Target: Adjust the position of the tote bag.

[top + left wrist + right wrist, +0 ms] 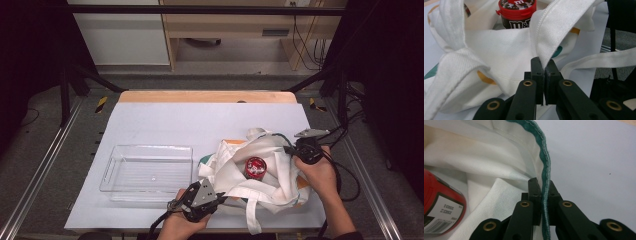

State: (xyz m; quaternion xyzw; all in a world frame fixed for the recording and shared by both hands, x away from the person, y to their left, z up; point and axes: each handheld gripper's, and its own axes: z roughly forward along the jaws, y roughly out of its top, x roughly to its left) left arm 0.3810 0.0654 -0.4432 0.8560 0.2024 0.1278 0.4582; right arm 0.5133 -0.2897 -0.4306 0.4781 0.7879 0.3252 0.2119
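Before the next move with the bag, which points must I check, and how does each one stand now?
1. Left gripper shut on the tote bag rim: ok.
2. Right gripper shut on the green-edged rim: ok.
3. Bag mouth held open: ok.
4. Red-lidded candy jar inside the bag, in sight: ok.
5. Clear tray beside the bag, free to receive: ok.
6. Loose strap over the table edge, snag risk: cannot tell.

Candy tub (255,167) in bag (280,185), right of tray (148,150)
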